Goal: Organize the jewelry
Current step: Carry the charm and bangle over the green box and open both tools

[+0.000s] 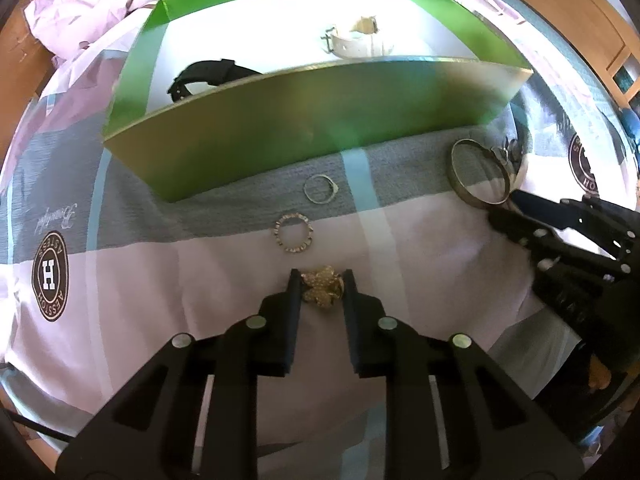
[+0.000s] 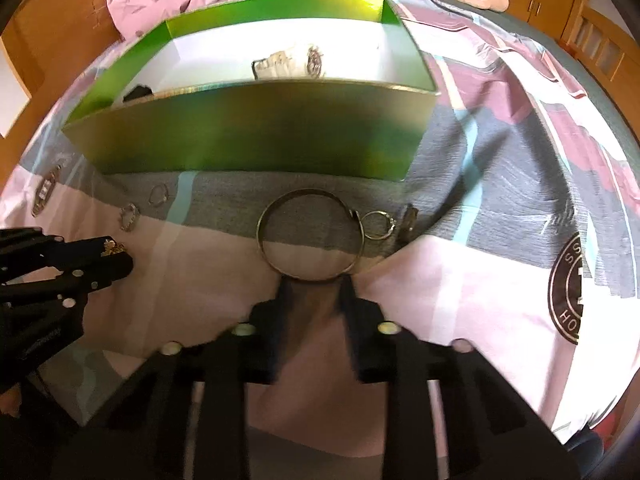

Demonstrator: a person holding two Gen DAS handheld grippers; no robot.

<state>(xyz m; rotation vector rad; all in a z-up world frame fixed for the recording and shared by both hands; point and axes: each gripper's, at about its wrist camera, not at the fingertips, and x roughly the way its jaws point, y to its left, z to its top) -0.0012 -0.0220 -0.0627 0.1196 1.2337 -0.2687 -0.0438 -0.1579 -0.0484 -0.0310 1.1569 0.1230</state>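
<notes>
A round brown badge (image 1: 49,277) is printed on the bedsheet (image 1: 132,300); a white "H" is shown at its centre, and ring lettering, seen upside down, cannot be read with certainty. Faint cursive script (image 1: 56,216) beside it is illegible. A second badge (image 2: 570,292) is cut off, with "HO" made out.

Right gripper (image 2: 316,280) fingers motion-blurred; whether pads press bangle (image 2: 310,236) unclear. Green box (image 1: 304,128) near wall hides lower part of black watch (image 1: 204,76) and white watch (image 1: 356,40). Box interior overexposed, contents in right wrist view unidentifiable. Dark item (image 2: 409,220) beside small ring (image 2: 378,225) too blurred to name. Round logo (image 2: 568,288) cut off at fold.
</notes>
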